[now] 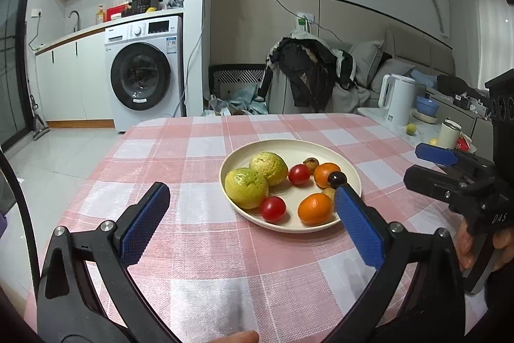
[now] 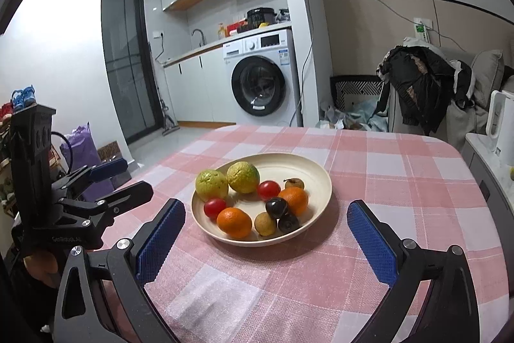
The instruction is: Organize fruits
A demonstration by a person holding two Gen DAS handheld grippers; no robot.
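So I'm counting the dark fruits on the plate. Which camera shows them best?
The right wrist view: two dark plums sit unobstructed at the plate's near right. In the left wrist view only one dark plum shows, and the left tool's right finger covers that edge of the plate.

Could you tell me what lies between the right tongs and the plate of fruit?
Only bare checked tablecloth separates the right tongs from the plate, per the right wrist view.

tablecloth: pink-white check
plate: cream
guavas: yellow-green
tomatoes: red
oranges: orange
gripper pads: blue, ribbed
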